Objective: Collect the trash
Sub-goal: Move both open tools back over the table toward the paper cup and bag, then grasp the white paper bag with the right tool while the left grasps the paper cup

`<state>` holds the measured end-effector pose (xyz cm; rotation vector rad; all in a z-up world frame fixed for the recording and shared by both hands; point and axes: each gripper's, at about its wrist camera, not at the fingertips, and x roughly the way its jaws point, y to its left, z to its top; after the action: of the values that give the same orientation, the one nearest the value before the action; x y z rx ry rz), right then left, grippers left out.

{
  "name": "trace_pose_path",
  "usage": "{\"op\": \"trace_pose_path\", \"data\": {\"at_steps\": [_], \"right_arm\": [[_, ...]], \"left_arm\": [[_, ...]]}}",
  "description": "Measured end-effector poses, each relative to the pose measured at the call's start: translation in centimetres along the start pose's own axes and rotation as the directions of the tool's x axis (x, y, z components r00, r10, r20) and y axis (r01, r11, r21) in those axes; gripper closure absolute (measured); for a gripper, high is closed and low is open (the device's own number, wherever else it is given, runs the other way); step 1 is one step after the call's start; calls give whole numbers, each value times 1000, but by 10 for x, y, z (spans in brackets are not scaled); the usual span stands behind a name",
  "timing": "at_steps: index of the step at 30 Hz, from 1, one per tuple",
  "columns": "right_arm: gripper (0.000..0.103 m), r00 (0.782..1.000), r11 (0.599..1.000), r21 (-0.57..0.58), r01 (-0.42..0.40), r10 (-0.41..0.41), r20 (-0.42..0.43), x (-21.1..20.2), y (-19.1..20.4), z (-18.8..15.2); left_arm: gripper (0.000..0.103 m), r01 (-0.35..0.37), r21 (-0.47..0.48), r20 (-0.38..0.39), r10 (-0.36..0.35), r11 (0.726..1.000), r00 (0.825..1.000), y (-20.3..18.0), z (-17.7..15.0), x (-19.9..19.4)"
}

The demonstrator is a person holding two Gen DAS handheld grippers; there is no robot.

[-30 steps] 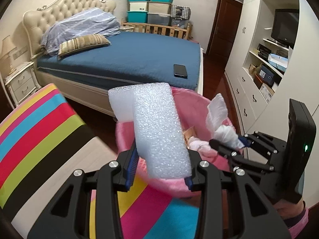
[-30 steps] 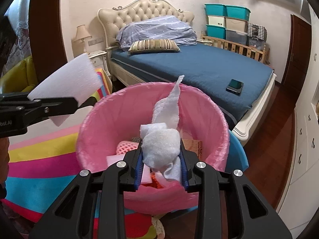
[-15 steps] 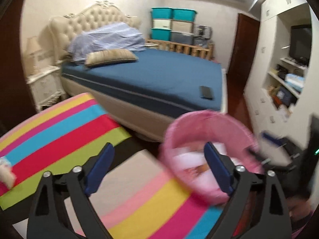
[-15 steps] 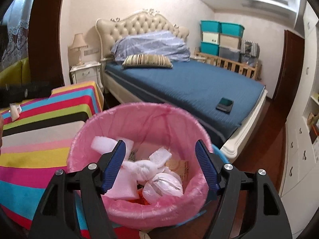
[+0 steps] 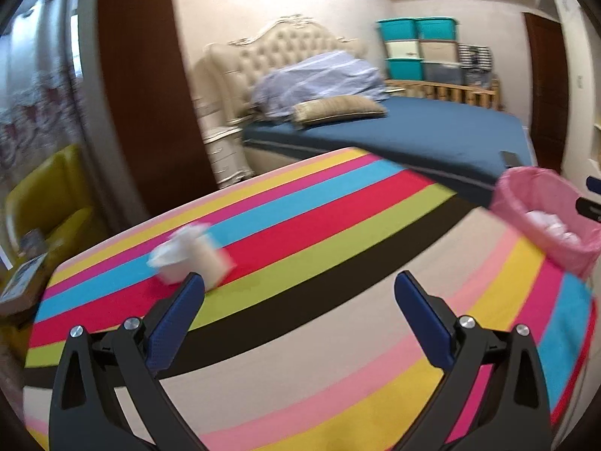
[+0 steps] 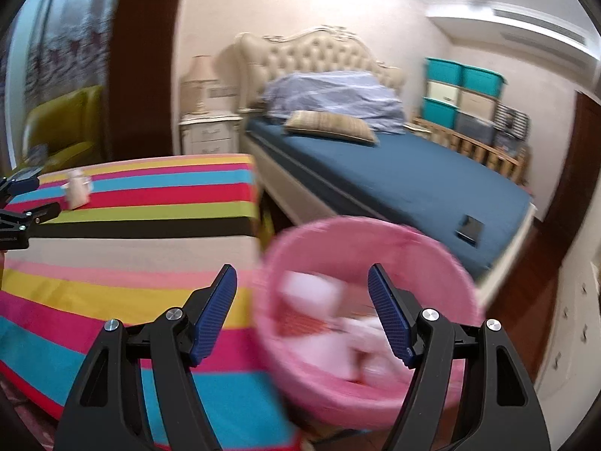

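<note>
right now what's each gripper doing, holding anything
left gripper: open, empty, jaws just opened wider.
right gripper: open, empty, over the pink bin.

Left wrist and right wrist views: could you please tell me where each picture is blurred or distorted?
Left wrist view: the white trash on the striped cloth is smeared; fisheye bends the room. Right wrist view: the pink bin is blurred, the right gripper stays sharp.

Colours and patterns seen in the bedroom

A tablecloth (image 5: pixel 338 233) striped in yellow, pink, blue, red, green, black and beige was seen; a pink-lined bin (image 6: pixel 360 323), a navy bed sheet (image 6: pixel 413 176), teal boxes (image 5: pixel 417 30) and blue gripper pads (image 5: pixel 176 315) were shown.
</note>
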<state>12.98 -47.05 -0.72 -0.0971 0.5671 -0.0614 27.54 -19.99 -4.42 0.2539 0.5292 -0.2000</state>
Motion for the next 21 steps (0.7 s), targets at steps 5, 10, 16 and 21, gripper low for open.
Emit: {"op": "trace_pose_path", "data": {"at_steps": [5,10,16,21], "right_arm": [[28,993,989,-83,-120,119,-23,19,79,16],[28,971,962,-140,-236,229,-66,41,154,32],[28,938,930,-144,-339,321,-134,82,235,58],[28,922,913,-160,-376,350,-166,115,289,71]], "left_arm": [[5,-109,-56,-40,107,992,993,68,-29,-6],[5,-240,-135,-88,230,961,969,135,-58,-11],[5,-247,-266,-151,212,932,965,191,-85,-17],[5,-267,-294,-168,225,918,960,202,-89,-18]]}}
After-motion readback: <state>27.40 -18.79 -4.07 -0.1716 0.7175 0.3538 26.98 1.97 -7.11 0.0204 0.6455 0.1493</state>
